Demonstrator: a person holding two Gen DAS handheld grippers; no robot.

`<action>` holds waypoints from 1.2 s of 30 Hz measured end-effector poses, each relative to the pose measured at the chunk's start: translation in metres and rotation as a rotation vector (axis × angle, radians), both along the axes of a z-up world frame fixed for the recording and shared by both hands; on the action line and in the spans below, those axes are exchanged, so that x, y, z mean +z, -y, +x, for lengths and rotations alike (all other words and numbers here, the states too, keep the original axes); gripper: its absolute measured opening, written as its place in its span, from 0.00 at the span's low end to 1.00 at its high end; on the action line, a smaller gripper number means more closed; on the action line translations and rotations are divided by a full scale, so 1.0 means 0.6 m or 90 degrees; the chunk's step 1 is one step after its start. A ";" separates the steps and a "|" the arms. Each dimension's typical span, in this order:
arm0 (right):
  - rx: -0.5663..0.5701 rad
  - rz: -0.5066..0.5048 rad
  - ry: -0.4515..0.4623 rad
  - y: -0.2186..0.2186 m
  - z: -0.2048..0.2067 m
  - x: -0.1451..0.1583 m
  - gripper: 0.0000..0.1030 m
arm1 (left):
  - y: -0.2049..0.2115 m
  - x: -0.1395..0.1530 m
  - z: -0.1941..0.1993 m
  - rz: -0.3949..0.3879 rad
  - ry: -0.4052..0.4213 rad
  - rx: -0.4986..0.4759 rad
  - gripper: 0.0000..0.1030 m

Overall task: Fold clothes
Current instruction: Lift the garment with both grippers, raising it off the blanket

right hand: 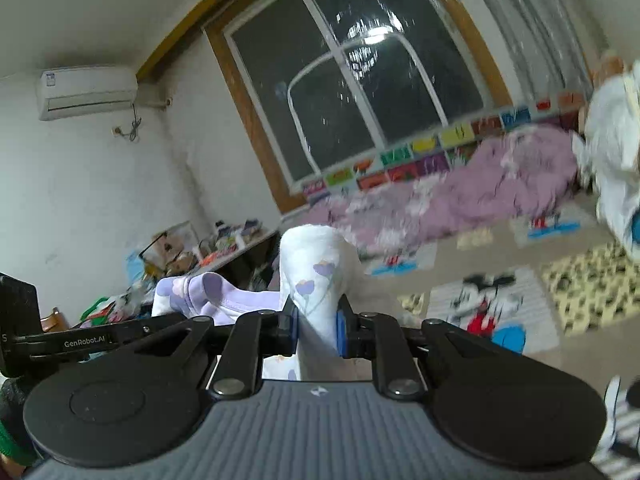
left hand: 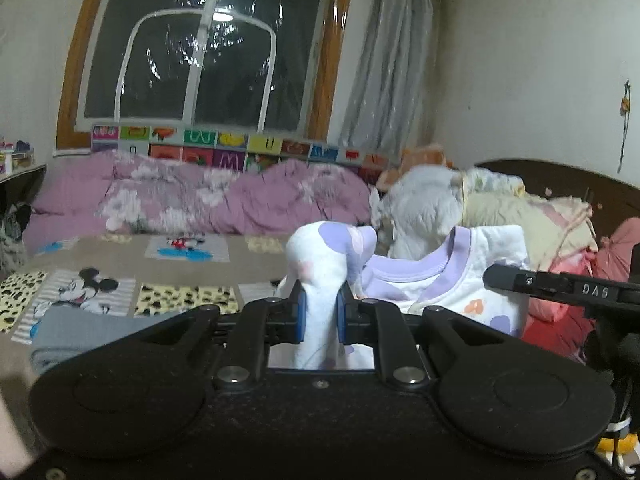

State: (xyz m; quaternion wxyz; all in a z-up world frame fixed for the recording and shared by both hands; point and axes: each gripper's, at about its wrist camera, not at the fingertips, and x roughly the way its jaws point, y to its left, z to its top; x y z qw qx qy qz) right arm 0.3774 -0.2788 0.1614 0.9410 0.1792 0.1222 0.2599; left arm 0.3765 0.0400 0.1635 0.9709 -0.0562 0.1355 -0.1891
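Left gripper [left hand: 321,312]: fingers clamped on a bunched edge of the white shirt [left hand: 460,280] with purple collar and flower print. Right gripper [right hand: 318,328]: fingers clamped on another bunch of it. Shirt hangs between them, raised above the cartoon-print bed [left hand: 120,256]. Pink quilt [left hand: 200,196] far side.

Left gripper [left hand: 320,312]: its blue-padded fingers [left hand: 301,314] pinched a bunched fold of the white top [left hand: 472,280].
White top: lilac neckband, purple and orange floral print, hanging above the bed [left hand: 120,292].
Right gripper [left hand: 560,288]: its black body entered at the right edge, beside the top.
Bed: Mickey Mouse patchwork sheet, crumpled pink quilt [left hand: 240,196] along the far side.
Window [left hand: 208,44]: dark, wood-framed, grey curtain [left hand: 392,52] beside it.
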 end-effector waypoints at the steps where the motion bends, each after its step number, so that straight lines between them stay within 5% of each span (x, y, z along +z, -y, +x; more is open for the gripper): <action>1: -0.005 -0.008 0.011 0.000 0.007 0.002 0.19 | -0.001 -0.006 0.001 -0.004 0.003 -0.002 0.12; 4: -0.017 -0.029 0.029 0.000 0.019 -0.011 0.19 | 0.002 -0.047 -0.014 0.011 -0.015 -0.009 0.12; 8: -0.014 -0.036 -0.026 0.003 0.004 -0.089 0.19 | 0.004 -0.115 -0.062 0.033 -0.054 -0.023 0.12; 16: -0.012 -0.017 -0.125 -0.005 -0.127 -0.222 0.19 | 0.020 -0.203 -0.181 0.066 -0.103 -0.029 0.13; 36: -0.028 -0.027 -0.167 -0.040 -0.363 -0.320 0.20 | 0.023 -0.320 -0.384 -0.017 -0.193 0.019 0.13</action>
